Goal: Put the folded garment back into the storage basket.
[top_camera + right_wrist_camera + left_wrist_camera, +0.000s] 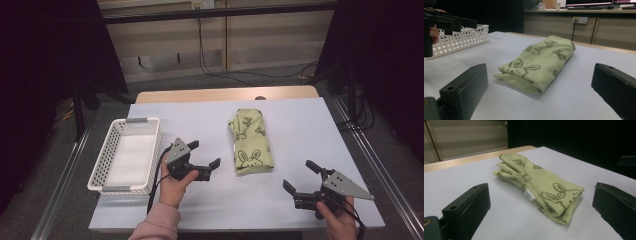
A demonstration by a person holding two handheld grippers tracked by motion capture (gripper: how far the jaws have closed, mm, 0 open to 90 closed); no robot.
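A folded light-green cloth (251, 142) printed with rabbits lies on the white table top, right of centre. My left gripper (204, 154) hovers just left of the cloth, jaws wide open and empty, pointing at it. In the left gripper view the cloth (541, 185) lies between and beyond the two jaws. My right gripper (301, 177) stands open near the front right of the table, aimed at the cloth from the lower right. The right gripper view has the cloth (541, 62) ahead, with the left gripper (447, 23) at its far left.
A white perforated basket (111, 155) stands empty at the table's left side, also in the right gripper view as the basket (461, 39). The table (300, 125) has a wooden far edge. Dark curtains, cables and a wall panel lie beyond.
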